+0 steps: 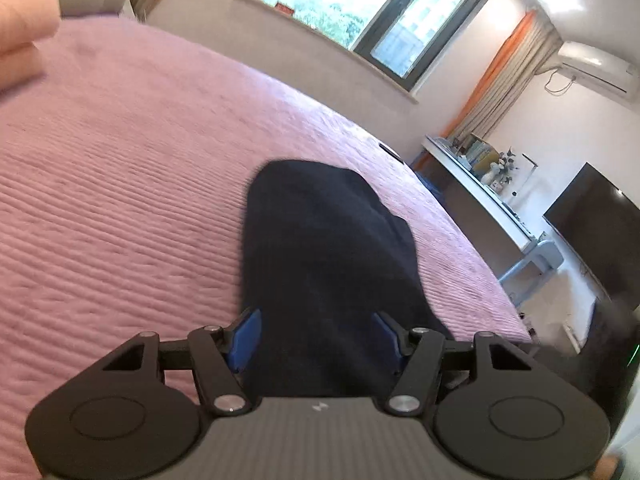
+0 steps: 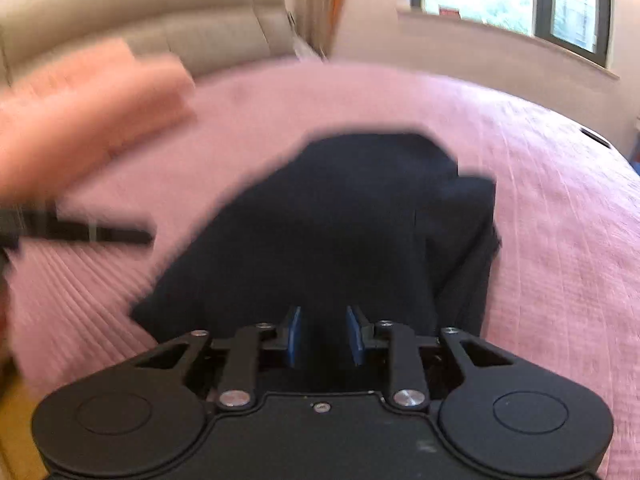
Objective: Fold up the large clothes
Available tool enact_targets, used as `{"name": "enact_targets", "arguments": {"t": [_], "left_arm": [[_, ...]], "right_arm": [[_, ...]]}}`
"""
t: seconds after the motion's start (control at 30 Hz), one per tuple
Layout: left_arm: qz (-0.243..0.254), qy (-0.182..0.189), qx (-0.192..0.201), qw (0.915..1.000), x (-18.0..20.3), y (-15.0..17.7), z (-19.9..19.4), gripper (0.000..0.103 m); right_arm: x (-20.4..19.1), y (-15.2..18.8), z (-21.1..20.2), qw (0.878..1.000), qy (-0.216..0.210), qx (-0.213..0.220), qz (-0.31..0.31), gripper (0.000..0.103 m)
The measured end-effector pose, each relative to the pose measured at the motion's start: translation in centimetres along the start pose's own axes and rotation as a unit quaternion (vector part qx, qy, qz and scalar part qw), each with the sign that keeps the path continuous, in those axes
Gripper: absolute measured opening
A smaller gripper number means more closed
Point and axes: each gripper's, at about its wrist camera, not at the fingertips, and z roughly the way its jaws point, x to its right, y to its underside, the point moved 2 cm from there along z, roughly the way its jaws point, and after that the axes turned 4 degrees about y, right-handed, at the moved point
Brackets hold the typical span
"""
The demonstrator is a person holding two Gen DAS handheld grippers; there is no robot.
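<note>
Pink ribbed bedspread (image 1: 120, 184) fills most of what I see from both wrist cameras, and the dark navy garment (image 1: 320, 256) lies bunched on it, running up between my fingers in each view. From the left wrist, my left gripper (image 1: 316, 336) has its blue pads (image 1: 247, 336) spread wide, one on each side of the cloth; the fabric passes between them, and I cannot tell whether either pad touches it. From the right wrist, my right gripper (image 2: 323, 334) has its pads (image 2: 294, 334) set closer but with a clear gap, and the garment (image 2: 340, 216) sits in that gap without being pinched as far as I can see. That view is blurred.

Around the work: a folded peach-pink blanket (image 2: 92, 100) lies on the bedspread (image 2: 540, 200) to the left of the garment, with a padded beige headboard (image 2: 160, 16) behind it. A dark bar (image 2: 80, 234) cuts in from the left edge of the right view, just beside the cloth; I cannot say what it is. Past the far side of the bed I see a window (image 1: 360, 12), an orange-edged curtain (image 1: 504, 80), an air conditioner (image 1: 596, 68), a cluttered white desk (image 1: 476, 184) and a black television (image 1: 600, 232).
</note>
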Motion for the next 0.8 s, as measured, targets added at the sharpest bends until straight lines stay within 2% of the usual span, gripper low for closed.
{"name": "enact_targets", "arguments": {"t": [0.07, 0.1, 0.13, 0.17, 0.27, 0.37, 0.43, 0.47, 0.5, 0.53, 0.6, 0.7, 0.73, 0.8], "left_arm": [[-0.008, -0.011, -0.035, 0.9993, -0.1, 0.6, 2.1, 0.060], [-0.008, -0.035, -0.056, 0.9978, -0.6, 1.0, 3.0, 0.057], [-0.006, -0.057, -0.068, 0.9960, -0.9, 1.4, 3.3, 0.045], [0.008, -0.063, -0.068, 0.9957, -0.8, 1.7, 2.8, 0.042], [0.024, -0.067, -0.078, 0.9944, -0.3, 2.4, 0.8, 0.042], [0.041, -0.056, -0.046, 0.9965, 1.3, 1.8, -1.6, 0.045], [0.057, -0.034, -0.010, 0.9977, 2.8, 0.7, -2.8, 0.056], [0.061, -0.036, -0.001, 0.9975, 3.3, 0.1, -2.7, 0.066], [0.062, -0.038, 0.000, 0.9974, 3.5, -0.4, -2.2, 0.069], [0.061, -0.034, -0.008, 0.9975, 3.6, -0.8, -1.0, 0.067], [0.059, -0.034, -0.029, 0.9972, 3.0, -0.7, 1.2, 0.056], [0.057, -0.040, -0.053, 0.9961, 1.8, 0.1, 3.8, 0.055], [0.063, -0.035, -0.050, 0.9961, 1.6, 0.7, 3.6, 0.055], [0.074, -0.023, -0.048, 0.9958, 1.6, 1.3, 3.2, 0.055]], "right_arm": [[0.3, 1.7, 1.1, 0.999, 0.022, -0.034, -0.007, 0.023], [1.1, 2.3, 0.6, 0.999, 0.016, -0.037, 0.009, 0.021], [2.1, 2.8, 0.0, 0.999, 0.007, -0.041, 0.025, 0.019], [2.7, 3.1, -0.5, 0.999, -0.003, -0.044, 0.031, 0.017], [4.6, 2.2, -2.3, 0.997, -0.035, -0.044, 0.049, 0.019], [6.9, -2.0, -2.6, 0.994, -0.060, 0.005, 0.092, 0.020], [7.9, -5.9, -0.8, 0.991, -0.065, 0.049, 0.108, 0.021], [8.2, -7.6, 0.4, 0.988, -0.071, 0.073, 0.118, 0.022], [8.4, -9.2, 1.8, 0.983, -0.086, 0.093, 0.131, 0.023], [8.7, -10.4, 3.4, 0.978, -0.104, 0.105, 0.145, 0.023], [8.7, -12.5, 7.0, 0.975, -0.124, 0.102, 0.153, 0.023], [8.4, -12.9, 12.5, 0.991, -0.064, 0.037, 0.110, 0.022], [9.2, -12.2, 13.1, 0.992, -0.054, 0.032, 0.111, 0.022], [11.0, -10.8, 12.5, 0.992, 0.002, 0.038, 0.120, 0.020]]}}
